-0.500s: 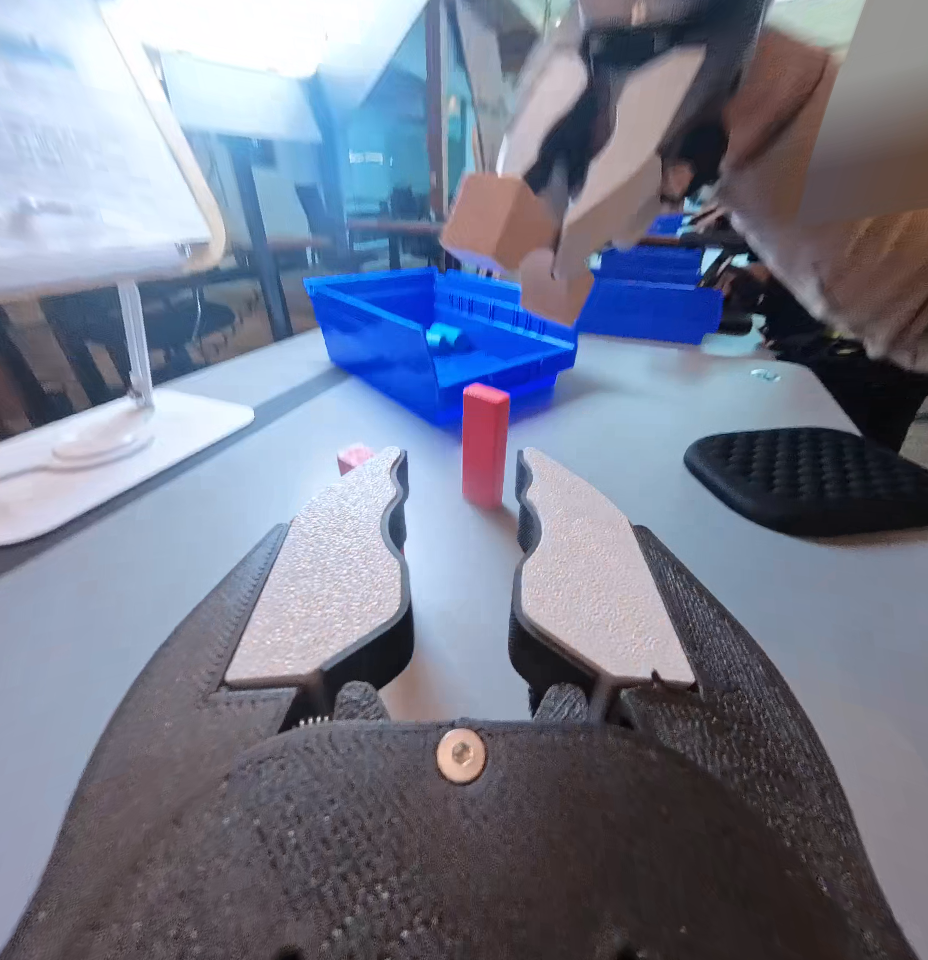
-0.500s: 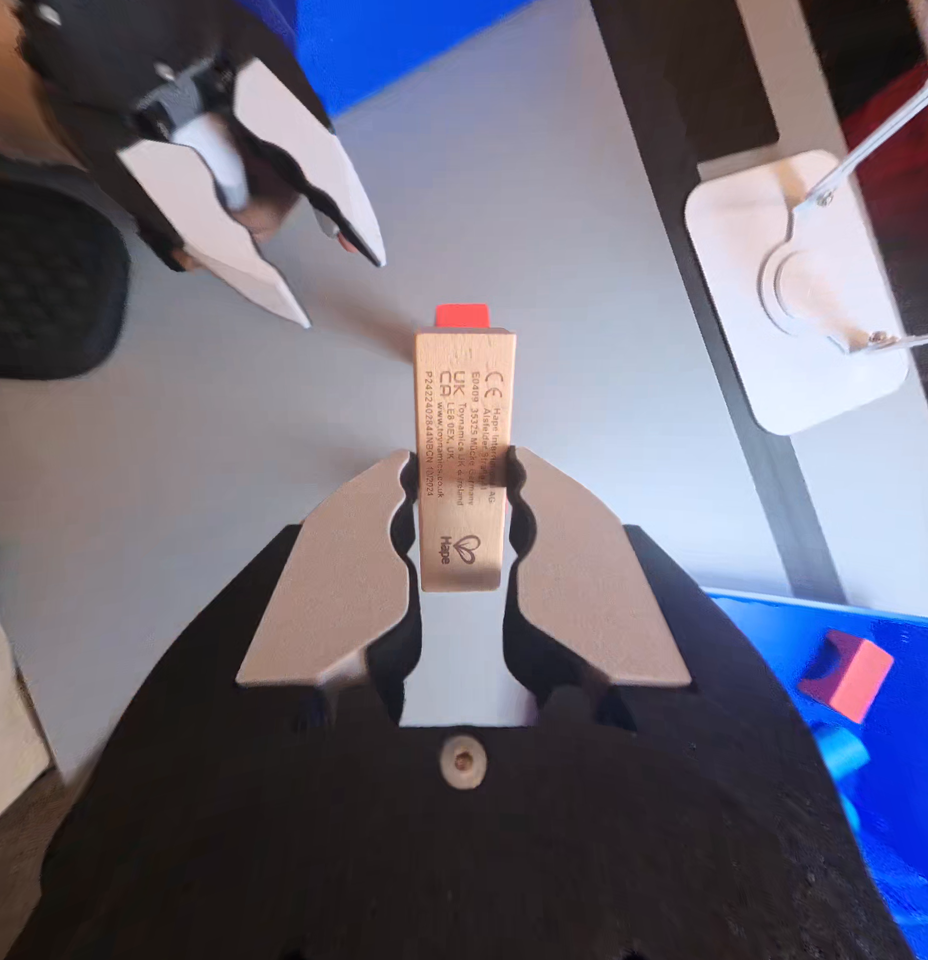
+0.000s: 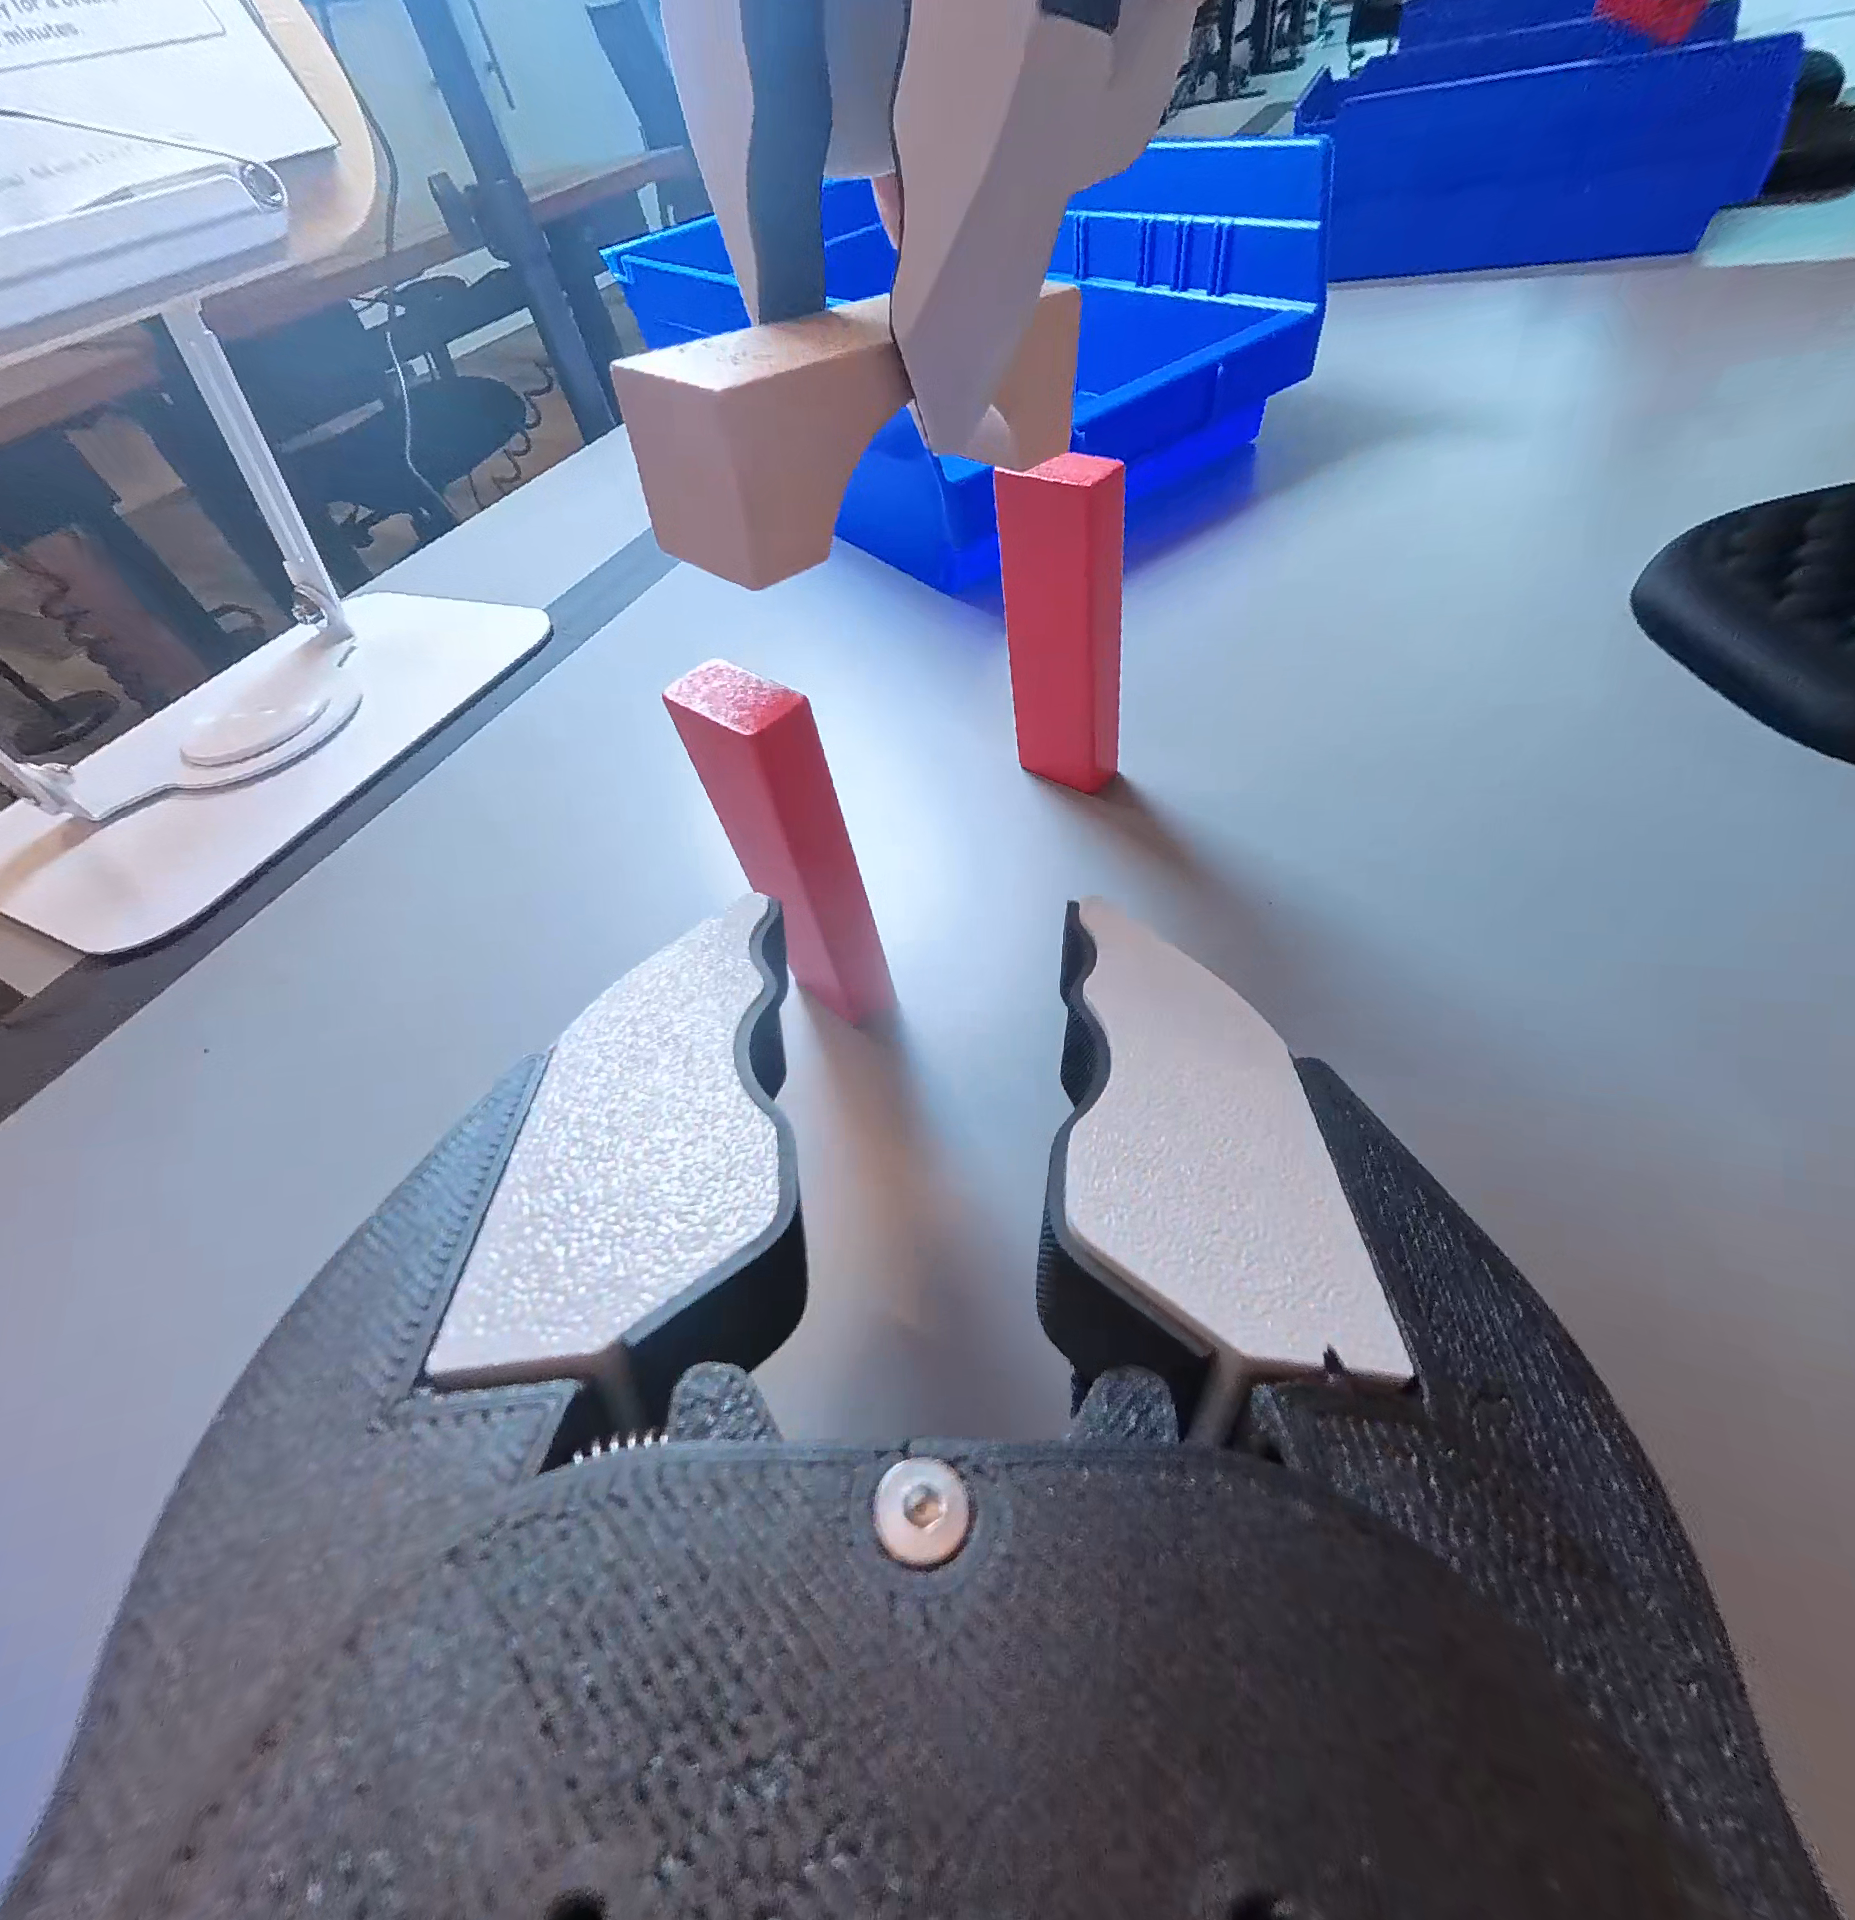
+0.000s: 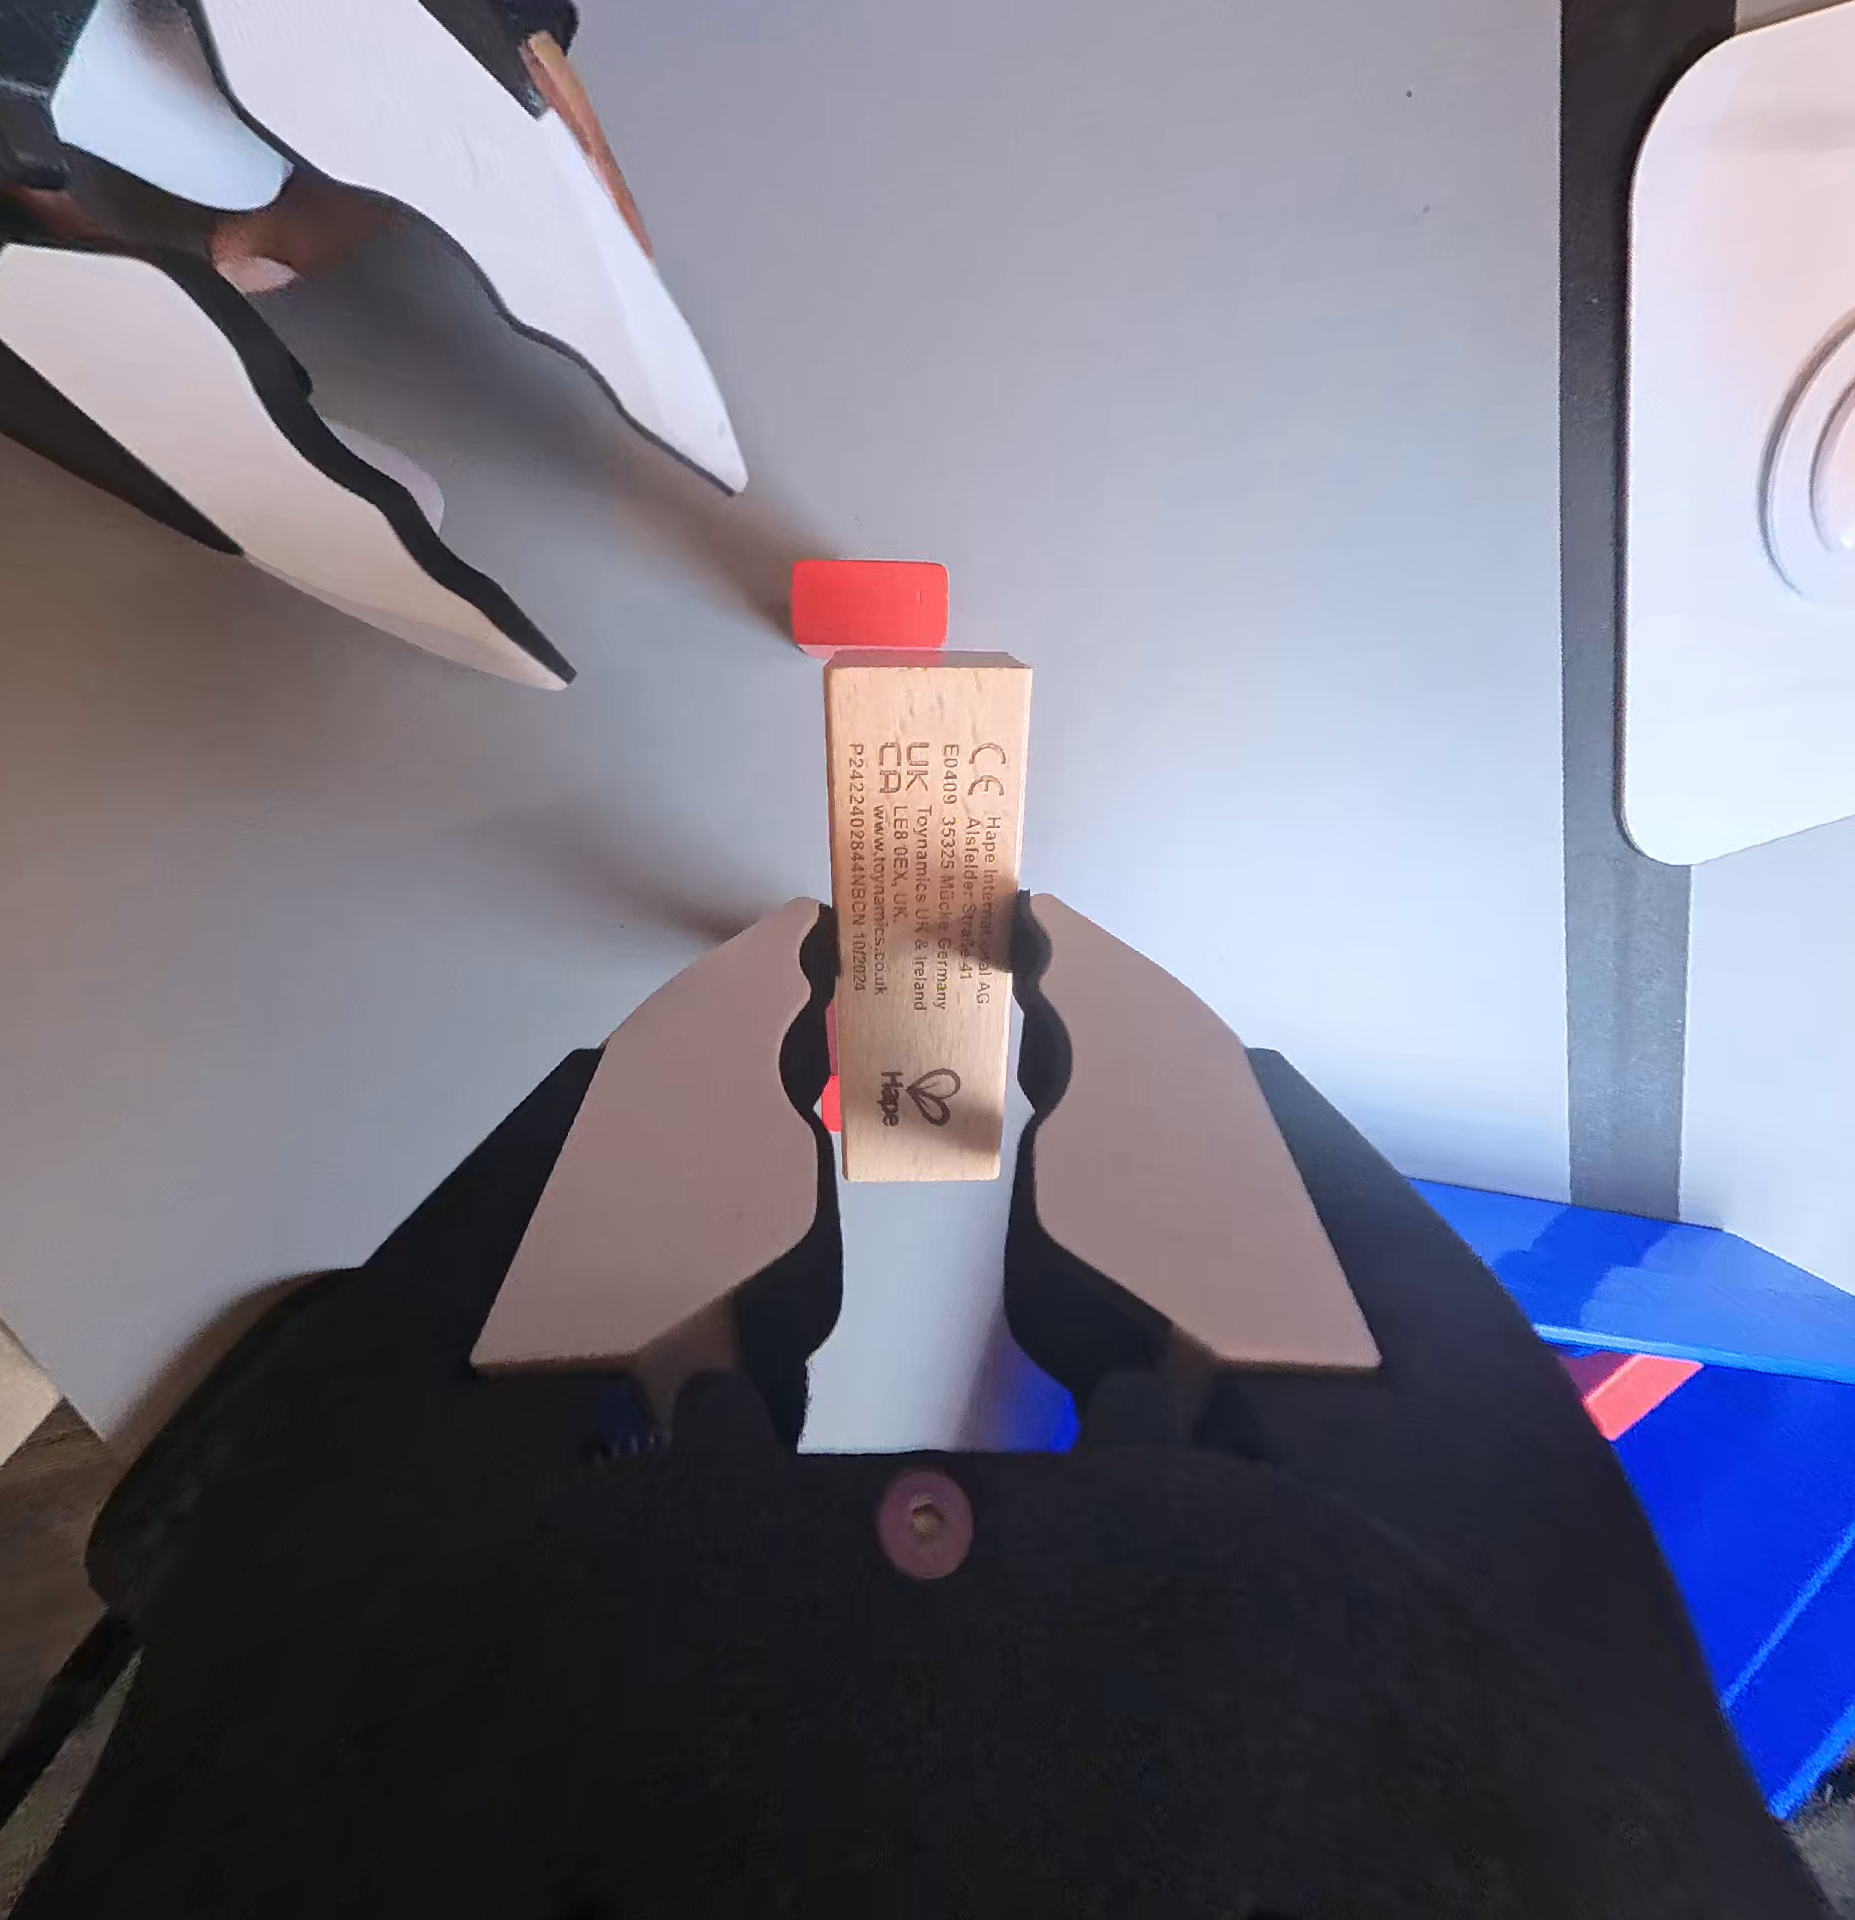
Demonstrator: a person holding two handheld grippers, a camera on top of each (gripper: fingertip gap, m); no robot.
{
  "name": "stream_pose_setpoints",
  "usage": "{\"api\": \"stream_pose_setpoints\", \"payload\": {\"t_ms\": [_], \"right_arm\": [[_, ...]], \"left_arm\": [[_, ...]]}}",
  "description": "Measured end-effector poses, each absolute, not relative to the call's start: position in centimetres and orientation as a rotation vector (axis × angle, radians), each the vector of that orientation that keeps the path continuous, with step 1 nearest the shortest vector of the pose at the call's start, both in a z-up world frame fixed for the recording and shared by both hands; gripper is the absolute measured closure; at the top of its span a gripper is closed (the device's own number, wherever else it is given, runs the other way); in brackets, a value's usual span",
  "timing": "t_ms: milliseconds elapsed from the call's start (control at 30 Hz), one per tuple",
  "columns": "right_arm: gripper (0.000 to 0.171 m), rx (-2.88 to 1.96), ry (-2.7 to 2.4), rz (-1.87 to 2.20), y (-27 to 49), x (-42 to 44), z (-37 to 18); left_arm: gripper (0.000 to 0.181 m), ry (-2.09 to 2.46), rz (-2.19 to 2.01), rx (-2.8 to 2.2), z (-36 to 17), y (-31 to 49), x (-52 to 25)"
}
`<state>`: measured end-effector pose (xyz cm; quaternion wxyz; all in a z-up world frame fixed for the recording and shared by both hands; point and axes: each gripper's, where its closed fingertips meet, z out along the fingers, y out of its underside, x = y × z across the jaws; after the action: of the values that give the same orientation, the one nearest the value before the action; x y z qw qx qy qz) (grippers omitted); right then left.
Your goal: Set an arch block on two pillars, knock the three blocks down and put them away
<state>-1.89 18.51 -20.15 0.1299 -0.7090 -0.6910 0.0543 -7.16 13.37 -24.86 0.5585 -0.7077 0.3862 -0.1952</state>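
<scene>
Two red pillars are now showing in full in the left wrist view, where half a second ago the nearer one was only a scrap of red behind the left finger. The near pillar point(image 3: 783, 847) is standing at centre frame, its foot just beside the tip of the left gripper's point(image 3: 923, 971) left finger; the far pillar point(image 3: 1063, 618) is standing upright beyond it, in front of the blue bin point(image 3: 1193, 343). The one arch block point(image 3: 757, 457), plain wood, is hanging lower and nearer than before, its far leg now just above the far pillar's top and its near leg high over the near pillar, touching neither.

The right gripper point(image 4: 923, 909) is pointing straight down at the grey tabletop point(image 4: 1266, 468), its fingers clamping the arch block point(image 4: 923, 914) by its two long sides; the near pillar's top point(image 4: 869, 603) is peeking out past the block's far end. The left gripper point(image 4: 653, 582), filling the upper left of that frame, has grown larger there than before.

The left gripper is lying low and level over the tabletop point(image 3: 1422, 935), its fingers spread wide apart and holding nothing. One black pad point(image 3: 1775, 613) is lying at the right edge, and one white stand base point(image 3: 248, 758) at the left.
</scene>
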Motion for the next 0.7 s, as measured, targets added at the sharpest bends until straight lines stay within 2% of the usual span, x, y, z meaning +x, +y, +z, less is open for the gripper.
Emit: {"api": "stream_pose_setpoints", "payload": {"t_ms": [200,700], "right_arm": [[0.138,-2.058,-2.038,0.139,18.3,-1.8,-19.9],[0.138,-2.054,-2.053,0.141,17.9,-0.4,-19.1]], "left_arm": [[0.122,0.920,-0.498,-1.730,-25.3,15.8,-7.1],[0.135,1.073,-0.639,-1.643,-25.9,18.5,-6.6]]}}
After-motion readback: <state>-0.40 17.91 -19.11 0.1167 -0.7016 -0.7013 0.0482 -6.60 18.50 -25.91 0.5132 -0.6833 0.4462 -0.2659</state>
